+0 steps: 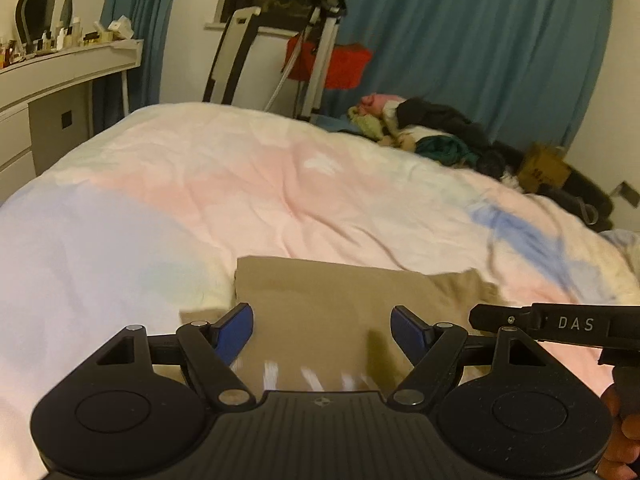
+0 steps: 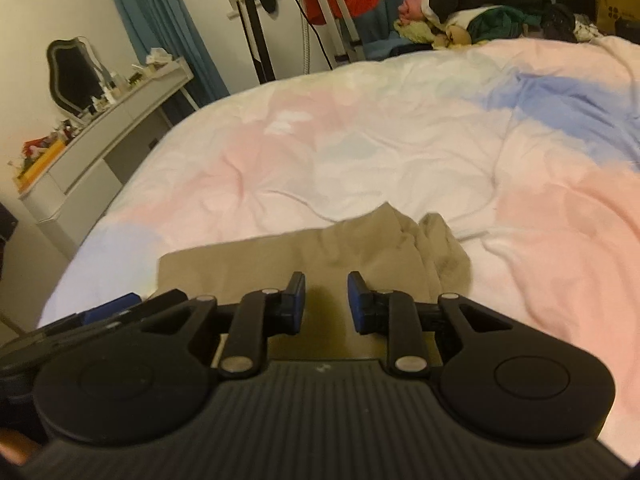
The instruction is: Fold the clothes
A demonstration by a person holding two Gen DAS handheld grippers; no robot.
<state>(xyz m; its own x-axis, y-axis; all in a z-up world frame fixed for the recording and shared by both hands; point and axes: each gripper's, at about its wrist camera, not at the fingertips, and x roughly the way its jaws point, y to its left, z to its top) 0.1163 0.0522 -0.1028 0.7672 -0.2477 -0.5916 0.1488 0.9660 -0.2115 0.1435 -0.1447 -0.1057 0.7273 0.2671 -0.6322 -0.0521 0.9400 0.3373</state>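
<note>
Dim, warm indoor light — perhaps from overhead — with motion blur, soft focus and fisheye-bent, dark-cornered edges.

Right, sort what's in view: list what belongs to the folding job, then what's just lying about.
For the job:
tan garment
left gripper
right gripper
bed cover

Lying about:
heap of clothes
paper bag
dressing table
mirror

**Your rig, up close**

Your left matte-black plastic two-finger gripper: ribbed centre plate w/ small white logo, two round black discs either side, silver pivot screws on the linkage arms, blue pads on the fingers. Your right matte-black gripper is the same build; from the left cam its side bar reads "DAS" in white. Bare fingers of your right hand show, no sleeve visible.
</note>
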